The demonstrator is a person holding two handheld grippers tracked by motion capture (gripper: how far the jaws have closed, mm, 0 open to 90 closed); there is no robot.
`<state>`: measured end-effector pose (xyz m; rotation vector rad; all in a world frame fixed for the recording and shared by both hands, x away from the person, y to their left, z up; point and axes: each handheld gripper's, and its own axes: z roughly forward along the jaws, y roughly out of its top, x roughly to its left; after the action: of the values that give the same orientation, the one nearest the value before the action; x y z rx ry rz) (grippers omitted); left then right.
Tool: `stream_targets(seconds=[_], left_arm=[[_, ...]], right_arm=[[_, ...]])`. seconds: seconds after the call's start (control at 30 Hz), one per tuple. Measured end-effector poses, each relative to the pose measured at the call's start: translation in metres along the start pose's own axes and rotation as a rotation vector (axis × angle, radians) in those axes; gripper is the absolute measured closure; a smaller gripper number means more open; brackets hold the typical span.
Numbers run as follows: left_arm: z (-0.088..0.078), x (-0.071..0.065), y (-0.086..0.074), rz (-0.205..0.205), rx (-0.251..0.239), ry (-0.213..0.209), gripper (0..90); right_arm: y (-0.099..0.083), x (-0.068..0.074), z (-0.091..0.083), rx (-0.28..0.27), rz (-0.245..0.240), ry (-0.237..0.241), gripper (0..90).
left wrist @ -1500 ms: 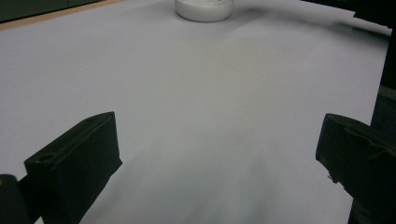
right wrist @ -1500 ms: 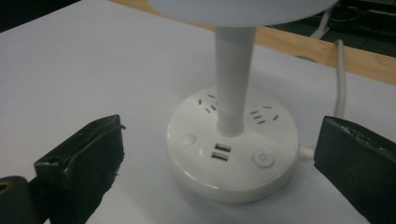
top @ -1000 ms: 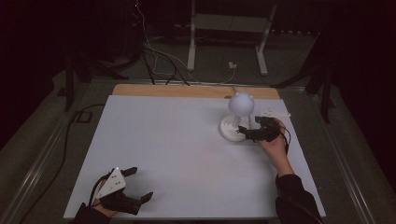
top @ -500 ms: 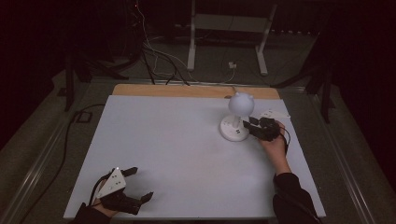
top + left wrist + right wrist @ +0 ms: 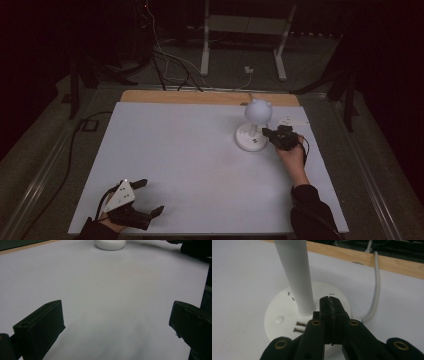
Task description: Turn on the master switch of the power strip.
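A white desk lamp stands at the table's far right, with a round head [image 5: 258, 111] on a stem [image 5: 295, 272] that rises from a round base [image 5: 248, 141]. My right gripper [image 5: 266, 133] is at the base's right side, and its jaws are pressed together, shut on nothing. In the right gripper view the gripper's tips [image 5: 330, 300] hover over the base [image 5: 278, 311], just right of the stem. Two USB ports [image 5: 299, 327] and a round button [image 5: 279, 320] show on the base. My left gripper [image 5: 150, 196] rests open near the front left corner, its jaws [image 5: 116, 322] spread wide over bare table.
The lamp's white cable [image 5: 375, 290] runs from the base over the wooden back edge [image 5: 362, 257]. A paper slip [image 5: 292, 121] lies behind the right hand. In the left gripper view the lamp base [image 5: 110, 243] sits far ahead. Cables and a stand are on the floor beyond.
My right gripper has shifted a little farther up the table alongside the lamp base. The left gripper has stayed put.
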<state>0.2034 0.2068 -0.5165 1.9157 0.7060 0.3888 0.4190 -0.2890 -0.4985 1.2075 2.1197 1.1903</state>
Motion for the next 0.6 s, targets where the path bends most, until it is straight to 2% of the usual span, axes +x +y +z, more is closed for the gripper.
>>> stream_targets(seconds=[0.37,0.5,0.6], left_arm=[[0.0002,0.0002,-0.0002,0.0,0.002,-0.001,0.2],[0.0003,0.0002,-0.0004,-0.001,0.003,-0.002,0.2],[0.0003,0.0001,-0.0002,-0.001,0.003,-0.001,0.2]], right_arm=[[-0.0084,-0.0003,0.007,0.054,-0.013,-0.006,90.0],[-0.0093,0.0,0.0069,0.05,-0.01,-0.011,90.0],[-0.0095,0.0034,0.0066,0.054,-0.033,-0.034,90.0]])
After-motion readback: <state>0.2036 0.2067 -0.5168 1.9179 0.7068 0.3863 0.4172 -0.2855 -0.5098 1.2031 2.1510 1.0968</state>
